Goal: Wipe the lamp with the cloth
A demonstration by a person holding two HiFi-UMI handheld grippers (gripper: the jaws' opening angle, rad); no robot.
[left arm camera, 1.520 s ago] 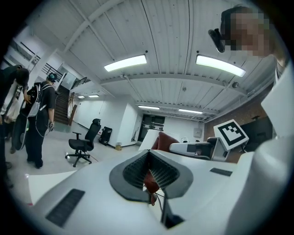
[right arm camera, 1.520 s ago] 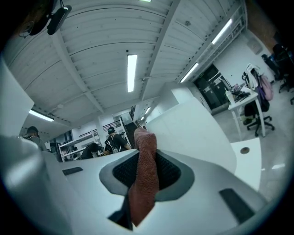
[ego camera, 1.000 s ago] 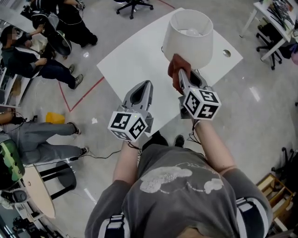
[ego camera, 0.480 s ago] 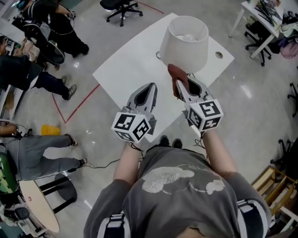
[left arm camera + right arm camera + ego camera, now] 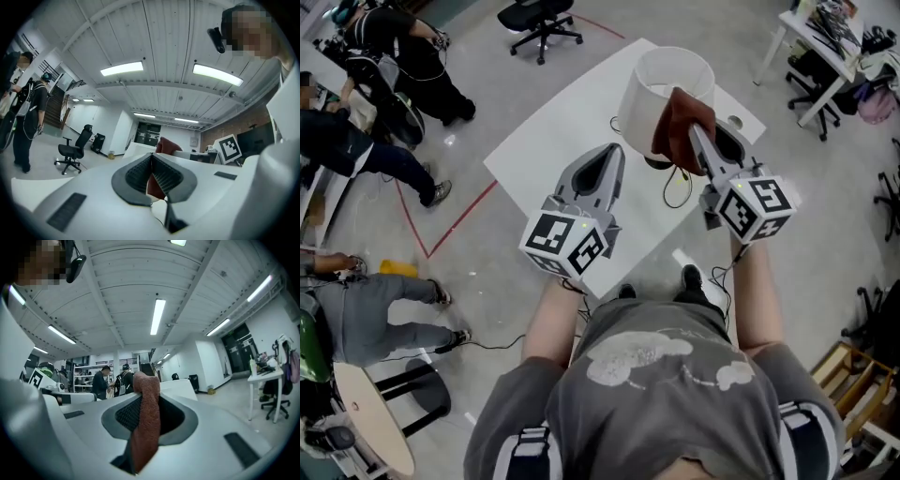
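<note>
A lamp with a white shade (image 5: 661, 89) stands at the far end of the white table (image 5: 562, 131). A reddish-brown cloth (image 5: 678, 127) lies against the shade's near right side, just below its rim. My right gripper (image 5: 695, 128) is shut on that cloth (image 5: 144, 418), which hangs down between its jaws (image 5: 145, 380). My left gripper (image 5: 614, 150) hovers over the table left of the lamp, shut with nothing in it. In the left gripper view, past the shut jaws (image 5: 152, 155), the cloth (image 5: 167, 145) shows.
The lamp's black cord (image 5: 675, 192) loops on the table near its base. The table has a round hole (image 5: 734, 122) at the right. An office chair (image 5: 539, 19) stands beyond; people (image 5: 403, 66) stay at the far left, a desk (image 5: 825, 37) at the upper right.
My right gripper has carried the cloth up and to the right, from the shade's lower near edge to its right side near the rim. The left gripper has kept its place.
</note>
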